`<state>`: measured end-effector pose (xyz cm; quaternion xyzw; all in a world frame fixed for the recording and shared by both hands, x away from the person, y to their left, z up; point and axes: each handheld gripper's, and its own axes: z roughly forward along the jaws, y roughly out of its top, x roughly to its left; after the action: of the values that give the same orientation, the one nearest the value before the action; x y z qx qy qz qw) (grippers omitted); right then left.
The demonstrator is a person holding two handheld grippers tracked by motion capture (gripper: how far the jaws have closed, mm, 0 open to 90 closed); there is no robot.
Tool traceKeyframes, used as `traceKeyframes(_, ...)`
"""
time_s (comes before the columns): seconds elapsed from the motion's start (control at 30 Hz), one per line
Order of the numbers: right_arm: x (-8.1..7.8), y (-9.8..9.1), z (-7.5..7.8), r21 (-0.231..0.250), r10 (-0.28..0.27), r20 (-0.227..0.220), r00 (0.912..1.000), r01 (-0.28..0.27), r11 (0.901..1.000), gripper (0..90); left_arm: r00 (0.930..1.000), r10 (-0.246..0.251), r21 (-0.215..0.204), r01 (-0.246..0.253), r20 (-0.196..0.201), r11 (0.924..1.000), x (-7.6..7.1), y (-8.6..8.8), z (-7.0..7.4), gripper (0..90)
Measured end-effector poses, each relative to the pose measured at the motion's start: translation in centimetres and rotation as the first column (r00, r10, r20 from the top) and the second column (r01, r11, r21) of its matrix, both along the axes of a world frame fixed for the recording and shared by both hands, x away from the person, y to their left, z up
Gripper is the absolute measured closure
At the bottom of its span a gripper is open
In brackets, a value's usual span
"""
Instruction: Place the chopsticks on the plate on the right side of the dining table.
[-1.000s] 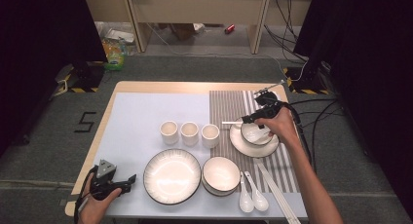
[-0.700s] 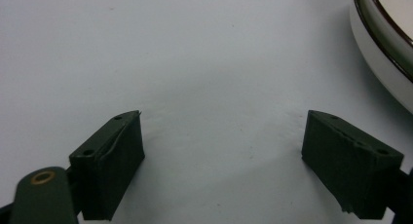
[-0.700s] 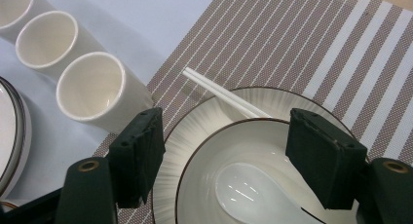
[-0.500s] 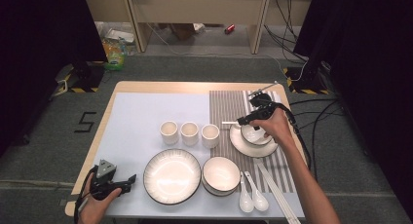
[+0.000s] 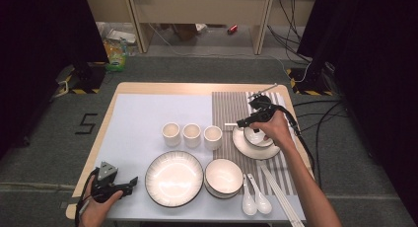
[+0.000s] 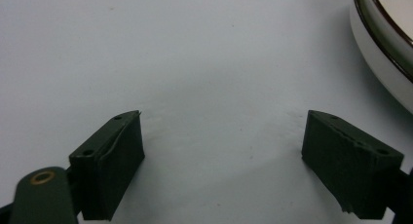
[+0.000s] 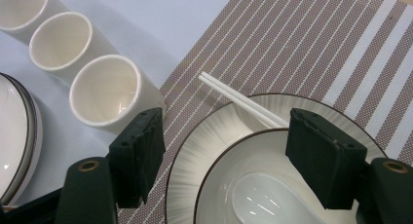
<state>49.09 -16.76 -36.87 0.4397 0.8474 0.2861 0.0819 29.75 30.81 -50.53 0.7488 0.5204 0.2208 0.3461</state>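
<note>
My right gripper [image 5: 240, 123] [image 7: 226, 156] hovers open over a small white bowl [image 5: 255, 137] [image 7: 253, 153] that sits on a ribbed plate [image 5: 256, 150] [image 7: 209, 136] on the striped placemat [image 5: 231, 106]. A white spoon [image 7: 265, 199] lies in that bowl. A pair of white chopsticks [image 5: 230, 124] [image 7: 234, 97] rests across the plate's rim and runs behind the right jaw, not pinched between the pads. My left gripper [image 5: 133, 180] [image 6: 224, 151] lies open on the pale mat at the front left, nothing between its jaws.
Three white cups [image 5: 191, 134] stand in a row left of the placemat. A large plate [image 5: 173, 177] [image 6: 384, 48] and a deeper bowl [image 5: 223, 176] sit at the front. Two spoons [image 5: 255, 202] and another chopstick pair [image 5: 281, 197] lie at the front right.
The right hand has edged slightly over the small bowl. The left hand and the dishes have stayed put.
</note>
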Motion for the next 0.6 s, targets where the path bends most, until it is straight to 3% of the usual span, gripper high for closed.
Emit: traceKeyframes(0.6,-0.5,1.5,-0.8,0.028,0.026,0.014,0.9995,-0.027,0.9993,30.7,1.0000,0.000,0.000,0.000,0.000,1.0000,0.0,0.0,0.0,14.3)
